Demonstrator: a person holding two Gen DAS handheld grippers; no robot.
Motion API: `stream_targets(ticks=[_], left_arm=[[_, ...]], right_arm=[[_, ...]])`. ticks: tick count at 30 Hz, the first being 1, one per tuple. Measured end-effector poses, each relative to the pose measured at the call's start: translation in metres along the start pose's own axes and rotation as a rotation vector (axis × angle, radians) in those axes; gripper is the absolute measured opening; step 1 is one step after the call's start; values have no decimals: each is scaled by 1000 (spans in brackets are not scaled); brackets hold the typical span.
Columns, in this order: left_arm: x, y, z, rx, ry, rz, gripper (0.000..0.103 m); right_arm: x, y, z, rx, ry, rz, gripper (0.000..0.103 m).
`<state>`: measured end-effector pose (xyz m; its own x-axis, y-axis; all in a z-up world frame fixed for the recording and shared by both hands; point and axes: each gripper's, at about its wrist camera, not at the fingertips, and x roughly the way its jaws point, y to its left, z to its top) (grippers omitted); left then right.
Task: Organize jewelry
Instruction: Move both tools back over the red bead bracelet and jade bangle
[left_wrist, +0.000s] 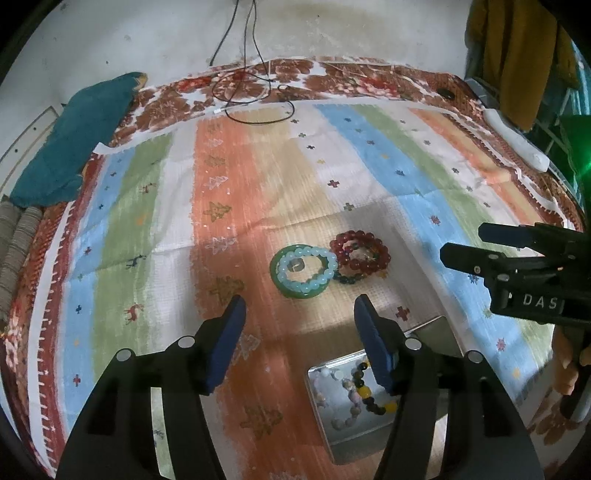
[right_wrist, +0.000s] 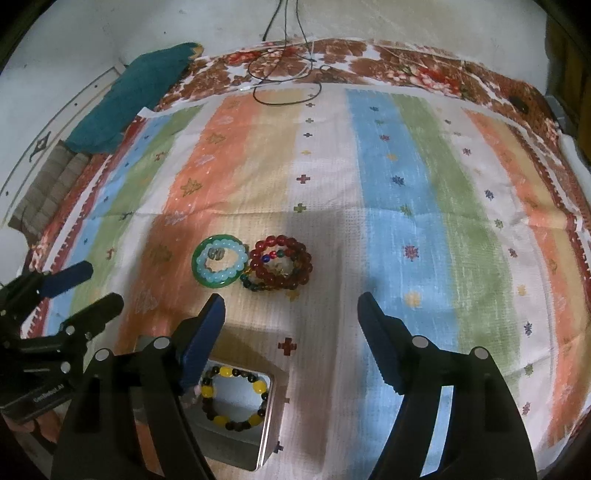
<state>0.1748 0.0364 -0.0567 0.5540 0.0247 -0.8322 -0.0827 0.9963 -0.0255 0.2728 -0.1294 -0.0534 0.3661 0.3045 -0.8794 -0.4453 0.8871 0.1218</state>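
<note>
On the striped cloth lie a green bangle with a pale blue bead bracelet on it and a small ring inside. Beside them sits a dark red bead bracelet. A metal tin near the front edge holds a yellow-and-dark bead bracelet and a pale one. My left gripper stands open just short of the bangle. My right gripper is open just short of the red bracelet, above the tin.
A teal cloth lies at the far left. Black cables coil at the far edge of the cloth. A white object rests at the right edge.
</note>
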Motion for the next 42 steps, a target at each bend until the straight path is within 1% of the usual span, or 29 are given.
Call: stream_targets(ticks=[6, 8, 12, 15, 18, 25, 30, 38, 42], left_arm=[[17, -1, 7, 29, 12, -26, 61], [23, -4, 8, 55, 14, -27, 61], [31, -13, 9, 132, 4, 26, 61], [39, -12, 12, 130, 30, 17, 61], [43, -8, 15, 126, 38, 17, 61], [57, -5, 20, 98, 59, -28, 61], [72, -6, 22, 116, 83, -31, 61], [93, -13, 24, 158, 110, -42, 61], [101, -13, 25, 167, 123, -44, 61]], right_arm=[[15, -2, 5, -8, 32, -12, 75], [20, -4, 7, -3, 41, -13, 76], [30, -5, 11, -17, 56, -33, 76], [36, -8, 13, -14, 66, -34, 76], [42, -12, 16, -4, 72, -31, 76], [66, -18, 21, -5, 104, -40, 76], [79, -19, 24, 7, 124, -40, 76], [96, -19, 31, -6, 136, -71, 76], [107, -24, 33, 8, 157, -63, 76]])
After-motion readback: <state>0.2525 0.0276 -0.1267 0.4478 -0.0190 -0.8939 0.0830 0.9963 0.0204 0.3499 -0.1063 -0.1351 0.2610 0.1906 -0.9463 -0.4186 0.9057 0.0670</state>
